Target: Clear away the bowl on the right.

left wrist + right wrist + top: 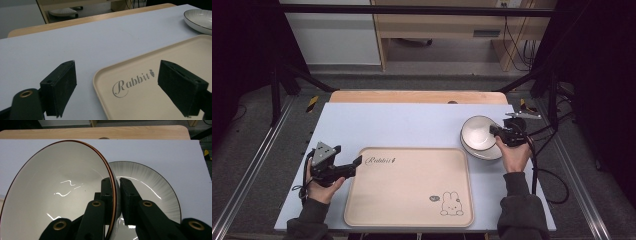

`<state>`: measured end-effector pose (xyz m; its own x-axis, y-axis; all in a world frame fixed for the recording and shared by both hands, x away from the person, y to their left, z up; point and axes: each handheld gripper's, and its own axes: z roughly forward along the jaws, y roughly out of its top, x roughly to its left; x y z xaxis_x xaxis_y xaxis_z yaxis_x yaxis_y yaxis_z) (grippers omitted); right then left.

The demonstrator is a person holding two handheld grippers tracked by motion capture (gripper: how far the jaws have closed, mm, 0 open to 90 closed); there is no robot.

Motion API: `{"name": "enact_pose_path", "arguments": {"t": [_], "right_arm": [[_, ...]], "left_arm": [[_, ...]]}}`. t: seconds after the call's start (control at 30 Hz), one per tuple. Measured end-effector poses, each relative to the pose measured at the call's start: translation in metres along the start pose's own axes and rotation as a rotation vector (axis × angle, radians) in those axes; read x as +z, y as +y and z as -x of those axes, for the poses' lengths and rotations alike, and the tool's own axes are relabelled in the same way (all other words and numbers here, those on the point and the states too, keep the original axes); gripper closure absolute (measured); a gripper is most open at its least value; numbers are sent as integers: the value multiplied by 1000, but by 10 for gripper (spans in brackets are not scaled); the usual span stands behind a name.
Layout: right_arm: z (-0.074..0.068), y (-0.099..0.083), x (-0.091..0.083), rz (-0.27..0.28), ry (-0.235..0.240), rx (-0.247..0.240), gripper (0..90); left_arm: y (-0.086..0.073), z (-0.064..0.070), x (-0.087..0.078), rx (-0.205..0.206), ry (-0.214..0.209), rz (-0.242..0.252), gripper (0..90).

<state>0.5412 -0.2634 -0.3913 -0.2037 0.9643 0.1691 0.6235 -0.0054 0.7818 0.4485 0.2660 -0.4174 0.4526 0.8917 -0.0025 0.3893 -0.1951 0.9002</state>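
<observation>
A white bowl (477, 132) (60, 192) with a thin brown rim is tilted up over a grey-white plate (484, 152) (150, 185) at the table's right. My right gripper (498, 132) (115, 182) is shut on the bowl's rim, one jaw inside and one outside. A beige tray (412, 185) (140, 85) printed with "Rabbit" and a bunny lies at the front centre. My left gripper (357, 163) (117, 85) stands open at the tray's near-left corner, nothing between its jaws. The plate (198, 20) also appears far right in the left gripper view.
A pale blue mat (402, 125) covers the wooden table (417, 96). Black frame posts (274, 90) stand at both sides. A wooden cabinet (437, 25) is beyond the table, with cables (517, 45) hanging at the back right.
</observation>
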Motion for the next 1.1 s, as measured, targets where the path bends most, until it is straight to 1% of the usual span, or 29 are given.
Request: {"name": "enact_pose_path", "arguments": {"t": [0.13,0.2,0.37,0.43,0.47,0.6,0.67,0.7,0.87,0.9,0.93,1.03,1.1], "right_arm": [[-4,1,-3,11,12,-11,817],[-8,2,-5,16,26,-19,817],[-14,4,-8,18,36,-31,817],[-19,4,-10,21,45,-45,817],[-19,4,-10,21,45,-45,817],[-29,5,-12,26,60,-59,817],[-37,5,-12,24,91,-76,817],[-37,5,-12,24,91,-76,817],[-51,6,-13,19,133,-100,817],[-56,6,-13,14,155,-102,817],[-56,6,-13,14,155,-102,817],[-62,5,-13,5,172,-107,818],[-67,5,-13,-1,184,-122,817]], "left_arm": [[0,0,0,0,-4,3,147],[0,0,0,2,-6,4,145],[0,1,-1,6,-7,4,141],[0,1,-1,9,-9,5,137],[0,1,-1,9,-9,6,137],[1,2,-2,15,-15,7,133],[1,2,-2,15,-18,7,129],[1,2,-3,15,-18,8,129],[2,2,-4,18,-21,14,128],[2,2,-4,19,-21,14,127],[2,2,-4,18,-19,15,127],[2,2,-5,18,-20,15,126],[2,3,-5,20,-23,17,125]]}}
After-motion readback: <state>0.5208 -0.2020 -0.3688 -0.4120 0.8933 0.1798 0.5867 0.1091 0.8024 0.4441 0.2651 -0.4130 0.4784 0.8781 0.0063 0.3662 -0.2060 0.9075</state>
